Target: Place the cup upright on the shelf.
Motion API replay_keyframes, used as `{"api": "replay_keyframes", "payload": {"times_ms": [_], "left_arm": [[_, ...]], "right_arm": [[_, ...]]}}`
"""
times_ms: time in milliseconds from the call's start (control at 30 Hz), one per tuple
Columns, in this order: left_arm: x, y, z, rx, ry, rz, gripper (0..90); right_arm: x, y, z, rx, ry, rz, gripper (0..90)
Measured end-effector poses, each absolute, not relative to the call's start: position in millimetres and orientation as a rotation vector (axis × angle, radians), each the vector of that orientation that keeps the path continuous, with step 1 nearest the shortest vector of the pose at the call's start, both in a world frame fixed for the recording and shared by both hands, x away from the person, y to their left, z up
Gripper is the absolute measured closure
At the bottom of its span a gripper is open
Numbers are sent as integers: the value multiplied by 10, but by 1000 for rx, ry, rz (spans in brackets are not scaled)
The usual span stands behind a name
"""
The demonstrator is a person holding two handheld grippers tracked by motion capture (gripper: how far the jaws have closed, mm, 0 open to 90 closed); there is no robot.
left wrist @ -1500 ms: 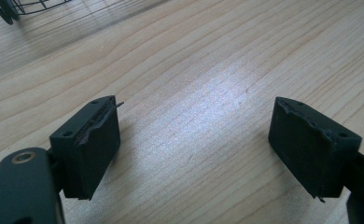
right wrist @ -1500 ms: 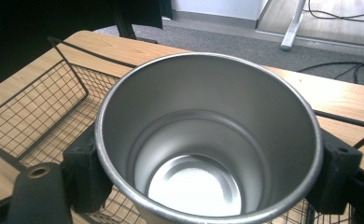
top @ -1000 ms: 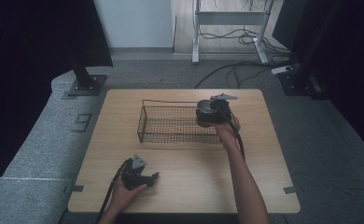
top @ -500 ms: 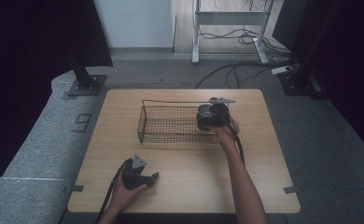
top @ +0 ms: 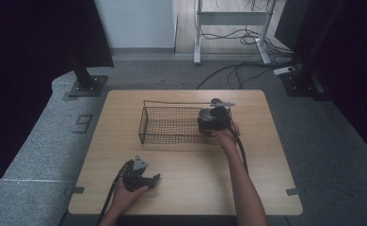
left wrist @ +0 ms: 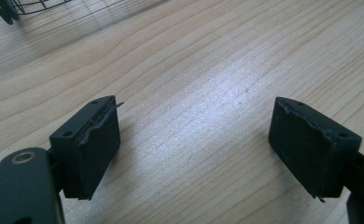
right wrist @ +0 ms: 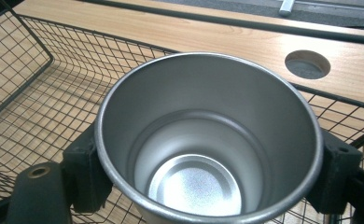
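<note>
While unlabelled, steel cup (right wrist: pixel 208 140) clamped in right tongs (right wrist: pixel 208 177) over basket (top: pixel 172 125); left tongs (left wrist: pixel 194 154) wide.

The high view looks forward and down over the whole table (top: pixel 266 188) from the near side. The left gripper view sits close above bare wood, facing the wire basket (left wrist: pixel 26 7). The right gripper view looks steeply into the basket (right wrist: pixel 26 93), which all three views share.

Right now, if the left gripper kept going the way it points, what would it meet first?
Probably just bare table; the open left gripper points across the wood. The wire basket lies off to one side.
</note>
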State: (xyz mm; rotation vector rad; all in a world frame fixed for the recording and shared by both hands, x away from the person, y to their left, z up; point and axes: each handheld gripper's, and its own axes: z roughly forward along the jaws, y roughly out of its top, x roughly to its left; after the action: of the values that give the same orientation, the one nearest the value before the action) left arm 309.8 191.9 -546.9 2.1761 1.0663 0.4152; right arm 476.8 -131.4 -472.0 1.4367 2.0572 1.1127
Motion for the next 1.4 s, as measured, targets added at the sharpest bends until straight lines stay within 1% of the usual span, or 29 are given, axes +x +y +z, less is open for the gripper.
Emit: {"api": "replay_keyframes", "payload": {"times_ms": [667, 1400], "left_arm": [[3098, 1919, -5470, 2177, 1066, 416, 166], [3098, 1919, -5469, 2177, 1066, 416, 166]], "right_arm": [[4780, -1240, -4836, 1433, 2086, 1032, 183], [4792, -1188, -4852, 1411, 2118, 949, 182]]}}
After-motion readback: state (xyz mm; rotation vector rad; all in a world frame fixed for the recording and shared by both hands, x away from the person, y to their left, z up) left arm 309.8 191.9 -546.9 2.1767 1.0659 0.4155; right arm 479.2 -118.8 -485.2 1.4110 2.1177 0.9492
